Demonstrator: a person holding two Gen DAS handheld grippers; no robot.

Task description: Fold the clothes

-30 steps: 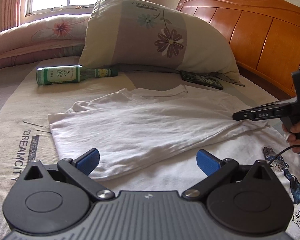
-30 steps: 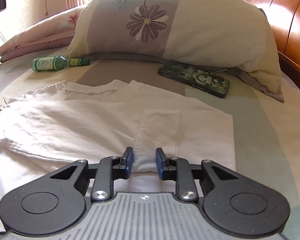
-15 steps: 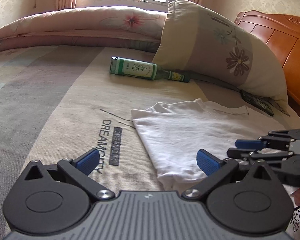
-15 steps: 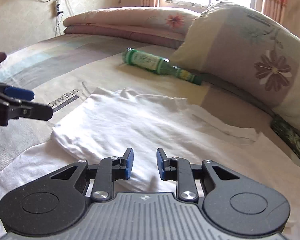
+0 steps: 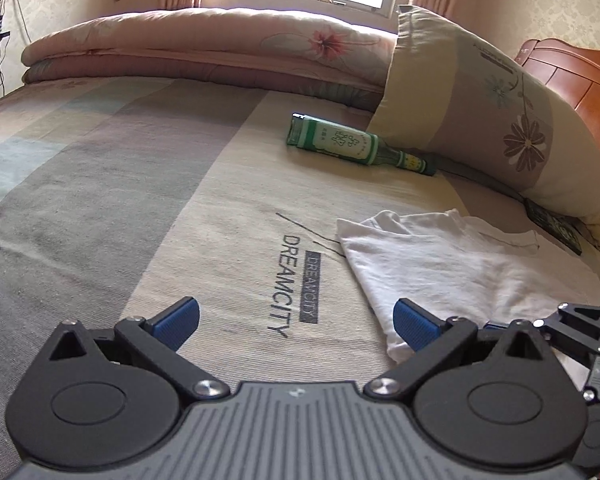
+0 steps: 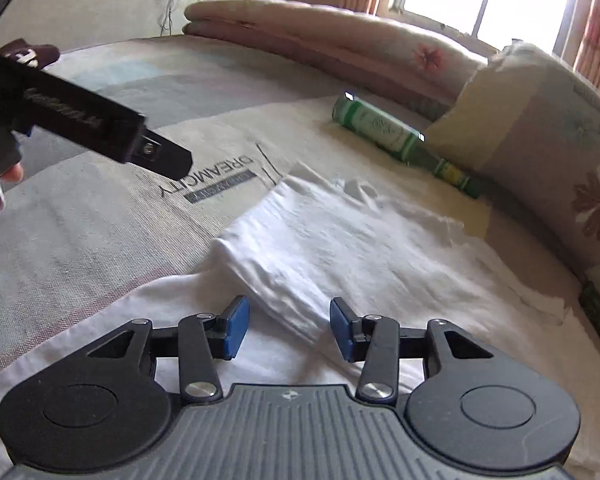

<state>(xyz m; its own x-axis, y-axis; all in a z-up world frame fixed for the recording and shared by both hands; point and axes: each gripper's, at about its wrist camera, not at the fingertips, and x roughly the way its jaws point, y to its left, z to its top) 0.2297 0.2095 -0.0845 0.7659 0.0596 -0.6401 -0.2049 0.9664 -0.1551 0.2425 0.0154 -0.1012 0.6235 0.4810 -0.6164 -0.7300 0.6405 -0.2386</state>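
Note:
A white T-shirt (image 5: 440, 264) lies folded on the bed, with a wider white layer (image 6: 100, 320) spread under it. My left gripper (image 5: 296, 316) hovers open and wide over the bare sheet, just left of the shirt's folded edge, holding nothing. My right gripper (image 6: 286, 326) hangs over the shirt's near corner. Its jaws are opening, and the folded corner (image 6: 296, 316) lies between the blue pads without being pressed. The left gripper (image 6: 168, 160) shows from the side in the right wrist view, above the sheet's printed lettering.
A green glass bottle (image 5: 352, 146) lies on the sheet beside a big flowered pillow (image 5: 500, 120). A dark patterned case (image 5: 556, 228) sits under the pillow's edge. A folded quilt (image 5: 220, 52) runs along the far side, a wooden headboard (image 5: 580, 76) at the right.
Both grippers have swung left across the bed. The left one went off the shirt onto bare sheet. The right gripper's jaws have widened over the folded corner.

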